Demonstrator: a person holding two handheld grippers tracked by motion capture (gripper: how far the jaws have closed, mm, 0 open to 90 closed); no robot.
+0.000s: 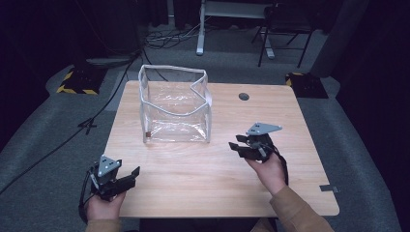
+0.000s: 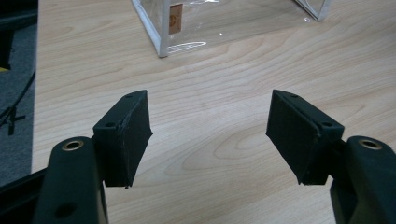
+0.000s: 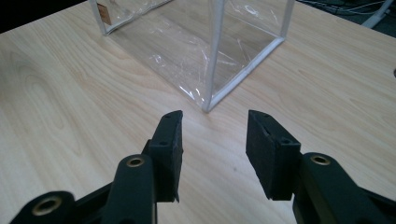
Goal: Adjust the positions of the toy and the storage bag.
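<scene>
A clear plastic bag (image 1: 175, 104) with white piping along its edges stands upright and open-topped on the far left part of the wooden surface (image 1: 290, 116). Its soft walls sag: the top rim dips and folds inward at the right side. A small brown tag sits low on its front left corner. The bag appears empty, the wood grain showing through its glossy, creased panels. Its box-shaped base rests flat, one corner pointing toward the right tool (image 1: 238, 144), which stands near it without touching.
</scene>
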